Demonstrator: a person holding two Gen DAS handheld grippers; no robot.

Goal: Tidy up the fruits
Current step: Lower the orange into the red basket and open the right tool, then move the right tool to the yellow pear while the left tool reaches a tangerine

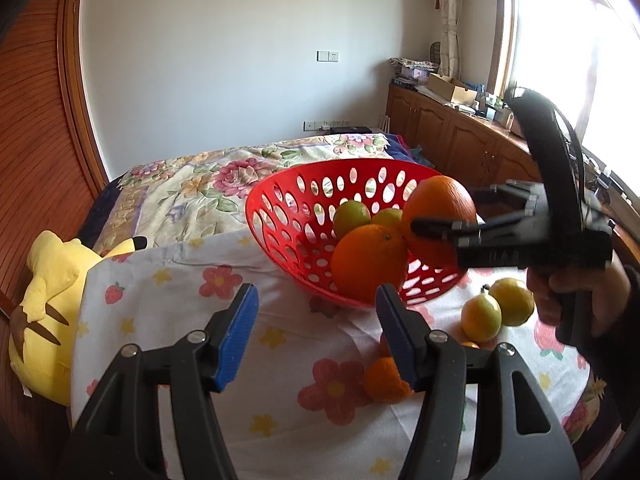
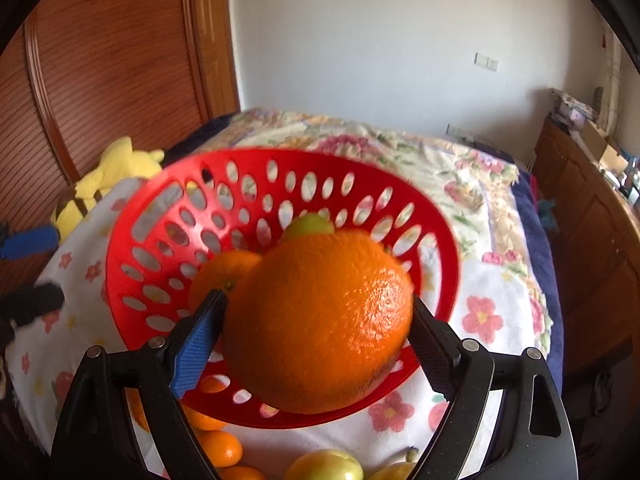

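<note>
A red perforated basket (image 1: 280, 216) sits on a flower-print cloth and holds an orange (image 1: 368, 264), a green citrus (image 1: 351, 218) and a yellowish one (image 1: 388, 218). My right gripper (image 2: 318, 304) is shut on a large orange (image 2: 320, 320), held over the basket's near right rim (image 2: 132, 264); one of its fingers (image 1: 436, 230) crosses that orange (image 1: 440, 204) in the left wrist view. My left gripper (image 1: 316, 304) stands open and empty, low over the cloth in front of the basket. Two yellow lemons (image 1: 480, 318) and a small mandarin (image 1: 386, 380) lie on the cloth.
A yellow plush toy (image 1: 44, 312) lies at the cloth's left edge, against a wooden wardrobe (image 1: 36, 140). A flowered bedspread (image 1: 192, 184) stretches behind the basket. Wooden cabinets (image 1: 452, 136) line the right wall. More small mandarins (image 2: 220, 452) and yellow fruit (image 2: 324, 466) lie under the right gripper.
</note>
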